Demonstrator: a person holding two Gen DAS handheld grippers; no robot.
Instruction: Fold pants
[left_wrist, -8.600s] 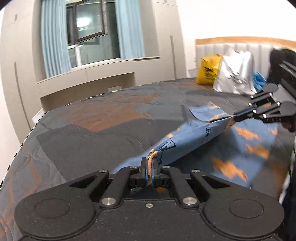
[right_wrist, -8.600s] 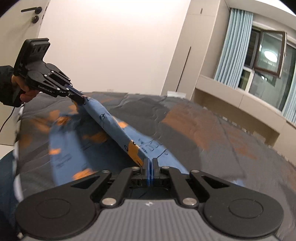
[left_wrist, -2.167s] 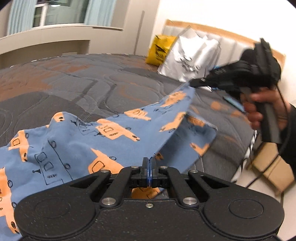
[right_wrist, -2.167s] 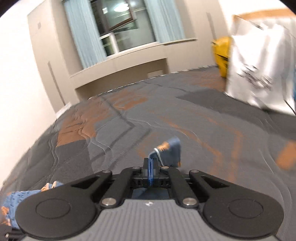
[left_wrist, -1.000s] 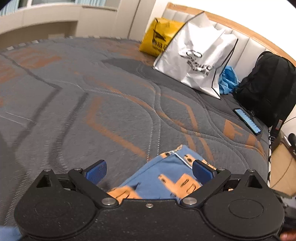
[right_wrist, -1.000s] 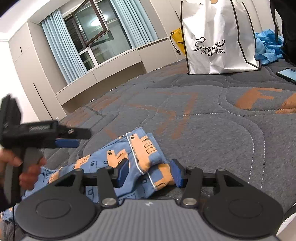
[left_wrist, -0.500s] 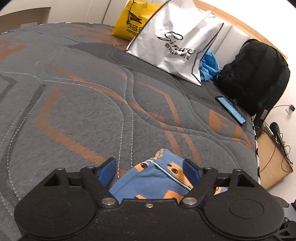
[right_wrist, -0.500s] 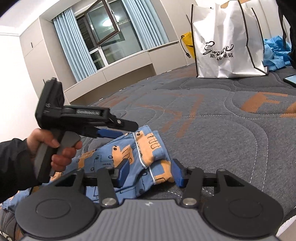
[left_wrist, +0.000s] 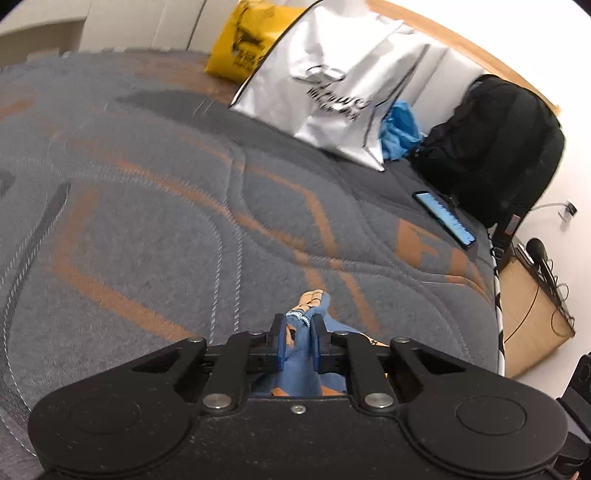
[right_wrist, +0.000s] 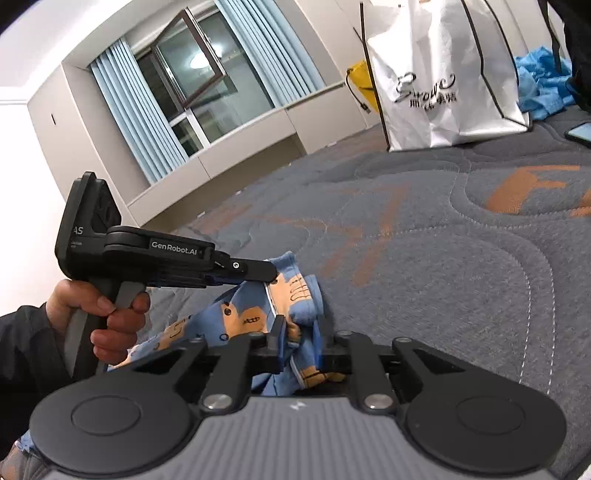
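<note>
Quilted grey mattress (left_wrist: 155, 206) low in frame: left gripper (left_wrist: 298, 341) and right gripper (right_wrist: 300, 345), jaws just closed, each pinch bunched blue printed pants (right_wrist: 295, 295); uneven layers could slip on lift.

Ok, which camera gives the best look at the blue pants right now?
The right wrist view. There the pants show as a bunched heap on the bed, with both the left gripper and the right gripper pinching them. The left wrist view shows only a small fold of cloth between its fingers.
</note>
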